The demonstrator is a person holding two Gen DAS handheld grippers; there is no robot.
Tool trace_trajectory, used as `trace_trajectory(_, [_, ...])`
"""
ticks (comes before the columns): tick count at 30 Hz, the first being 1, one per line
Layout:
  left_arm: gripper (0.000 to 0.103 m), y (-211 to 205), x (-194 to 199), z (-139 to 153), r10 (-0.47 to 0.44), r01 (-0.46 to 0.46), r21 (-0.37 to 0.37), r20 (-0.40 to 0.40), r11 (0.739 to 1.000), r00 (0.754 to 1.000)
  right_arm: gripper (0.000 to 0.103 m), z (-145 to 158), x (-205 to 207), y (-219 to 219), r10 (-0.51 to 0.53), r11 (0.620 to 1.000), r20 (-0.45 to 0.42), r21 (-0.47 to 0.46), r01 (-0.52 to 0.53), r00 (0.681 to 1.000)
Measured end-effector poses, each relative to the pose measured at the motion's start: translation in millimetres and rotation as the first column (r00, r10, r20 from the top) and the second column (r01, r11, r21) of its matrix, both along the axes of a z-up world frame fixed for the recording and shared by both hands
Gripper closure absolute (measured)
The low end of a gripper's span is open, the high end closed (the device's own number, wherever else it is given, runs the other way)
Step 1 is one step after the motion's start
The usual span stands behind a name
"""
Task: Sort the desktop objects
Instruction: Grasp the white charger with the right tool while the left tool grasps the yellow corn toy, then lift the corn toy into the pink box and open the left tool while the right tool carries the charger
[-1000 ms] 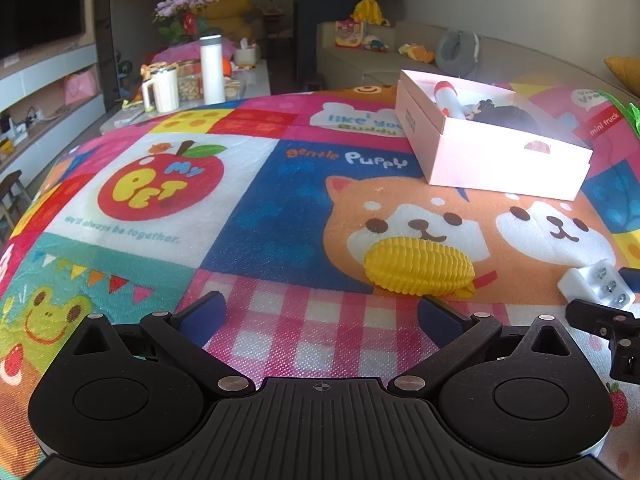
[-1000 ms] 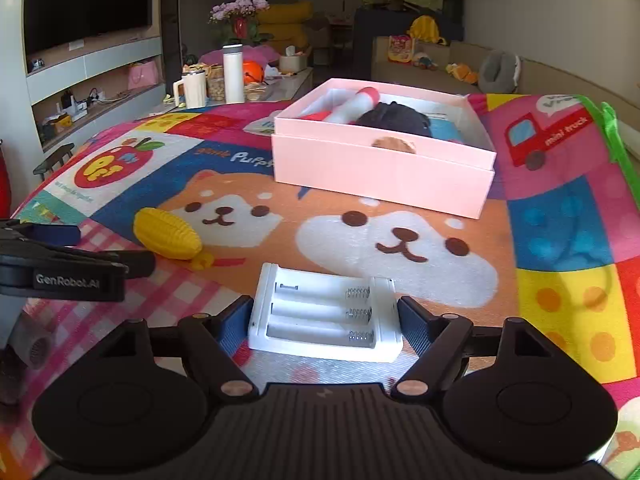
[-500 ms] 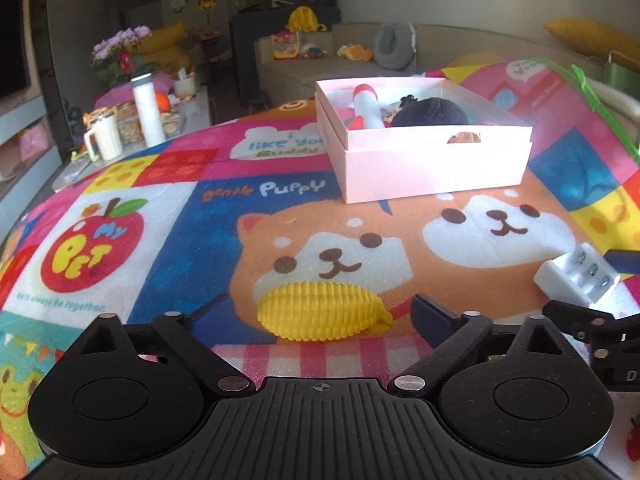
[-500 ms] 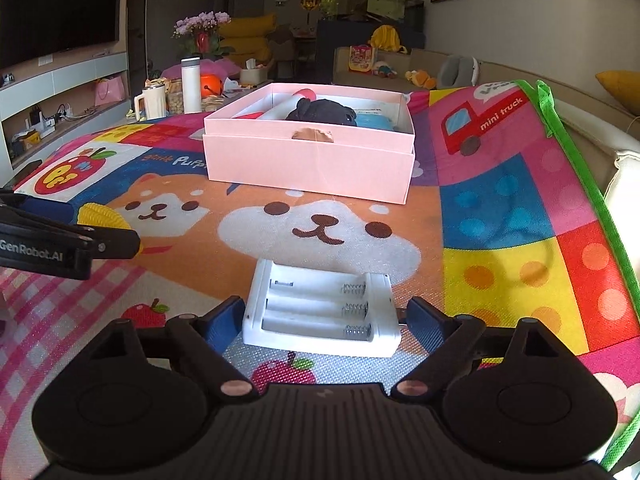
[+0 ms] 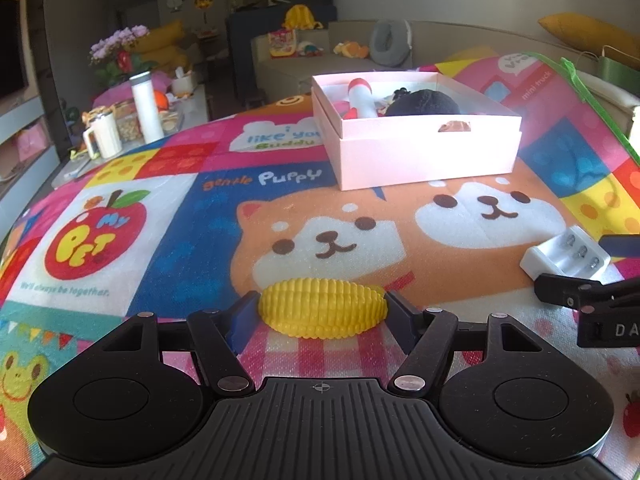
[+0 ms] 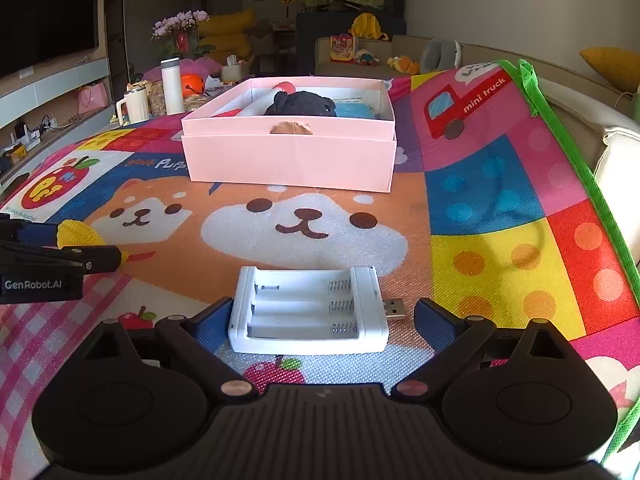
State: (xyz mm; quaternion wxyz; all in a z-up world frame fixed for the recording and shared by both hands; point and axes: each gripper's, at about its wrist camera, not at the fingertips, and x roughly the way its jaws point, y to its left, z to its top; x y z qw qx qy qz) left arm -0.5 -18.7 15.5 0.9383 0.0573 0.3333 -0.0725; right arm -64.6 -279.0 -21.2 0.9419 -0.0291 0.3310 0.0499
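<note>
Nearest the left tool, the yellow toy corn now sits squarely between its two fingers, where a second ago it lay well ahead and off to one side. The jaws are closing on it: the blue pads stand right at both ends of the cob, though a firm clamp cannot yet be told, and the corn lies on the play mat.

The right tool has likewise drawn up to the white battery charger, which lies flat on the mat between its fingers. Its jaws are opening, and gaps show on both sides, the wider one past the USB plug on the right, so nothing is gripped there.

Farther back, the pink box stands on the mat well apart from both items. It already holds a red-and-white tube, a dark plush toy and something blue.

In my judgement, both hands have gone from approach to the grasp itself. The corn looks about to be lifted towards the box, while the charger needs the right jaws to close first.
</note>
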Motion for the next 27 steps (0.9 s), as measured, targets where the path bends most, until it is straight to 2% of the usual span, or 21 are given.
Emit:
trace_trajectory(7, [0.031, 2, -17, 2, -0.033, 0.033, -0.021, -0.001, 0.999, 0.999, 0.012, 4, 1, 6, 0.01, 0.999, -0.015, -0.034, -0.011, 1.0])
trace_trajectory(10, [0.031, 0, -22, 10, -0.069, 0.069, -0.033, 0.001, 0.997, 0.998, 0.012, 15, -4, 5, 0.04, 0.998, -0.011, -0.047, -0.04, 0.999])
trace_trajectory(13, [0.031, -5, -18, 33, -0.119, 0.121, -0.046, 0.05, 0.992, 0.992, 0.012, 46, -14, -3, 0.082, 0.993, 0.065, -0.086, -0.076, 0.995])
trace_trajectory(17, [0.031, -18, 9, 81, -0.164, 0.177, -0.051, 0.192, 0.983, 0.968, 0.012, 110, -6, -18, 0.071, 0.993, 0.23, -0.108, -0.047, 0.971])
trace_trajectory(19, [0.03, -28, 31, 100, -0.183, 0.206, -0.064, 0.256, 0.976, 0.949, 0.012, 145, 13, -25, 0.073, 0.996, 0.275, -0.059, -0.059, 0.959])
trace_trajectory(22, [0.03, -45, 70, 112, -0.194, 0.221, -0.05, 0.324, 0.974, 0.926, 0.012, 183, 59, -28, 0.092, 0.994, 0.284, 0.026, -0.104, 0.954])
trace_trajectory(25, [0.03, -54, 120, 109, -0.183, 0.222, -0.088, 0.323, 0.971, 0.928, 0.012, 200, 117, -20, 0.078, 0.994, 0.27, 0.059, -0.097, 0.96])
trace_trajectory(26, [0.024, -56, 137, 106, -0.19, 0.231, -0.105, 0.306, 0.967, 0.933, 0.012, 200, 143, -16, 0.079, 0.993, 0.248, 0.065, -0.098, 0.965])
trace_trajectory(27, [0.013, -56, 152, 101, -0.197, 0.238, -0.117, 0.287, 0.964, 0.937, 0.012, 198, 165, -12, 0.088, 0.992, 0.222, 0.07, -0.106, 0.971])
